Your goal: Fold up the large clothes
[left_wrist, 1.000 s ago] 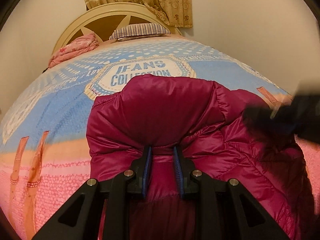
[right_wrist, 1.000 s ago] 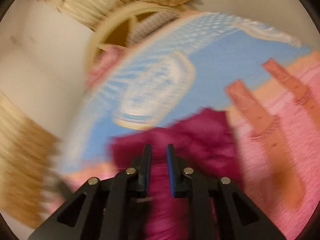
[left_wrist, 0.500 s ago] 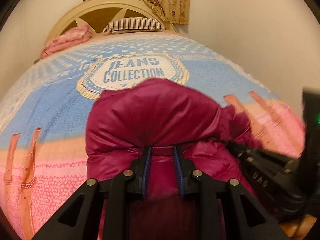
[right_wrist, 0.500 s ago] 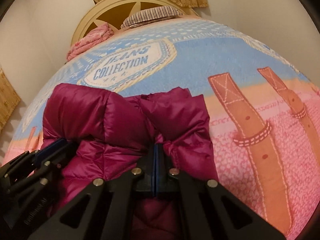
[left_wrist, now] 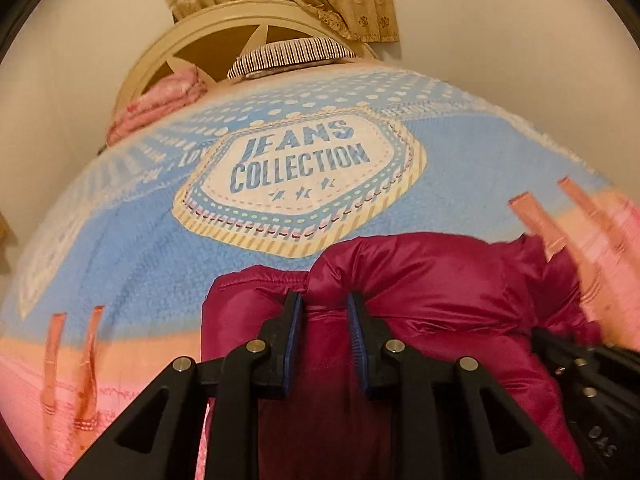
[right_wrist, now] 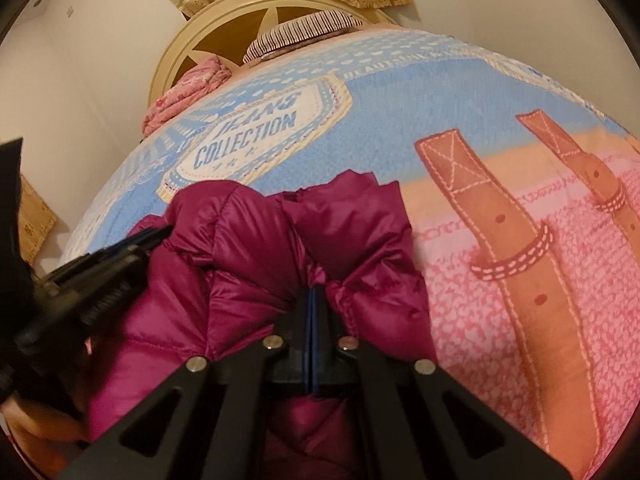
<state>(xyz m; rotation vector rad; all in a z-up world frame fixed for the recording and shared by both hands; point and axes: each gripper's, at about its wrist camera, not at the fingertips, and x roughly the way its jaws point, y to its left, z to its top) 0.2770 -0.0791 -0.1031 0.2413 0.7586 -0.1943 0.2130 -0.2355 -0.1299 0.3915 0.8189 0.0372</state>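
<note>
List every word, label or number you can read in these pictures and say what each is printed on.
"JEANS COLLECTION": white badge printed on the blue part of the bedspread.
"045", read only roughly: white marks on the black body of the other gripper, at the lower right of the left wrist view.
Too small or blurred to read: curved lettering along the bedspread's far dotted border, and the letters left of the badge.

Left hand-held gripper (left_wrist: 324,304) pinches magenta jacket (left_wrist: 420,276)
</note>
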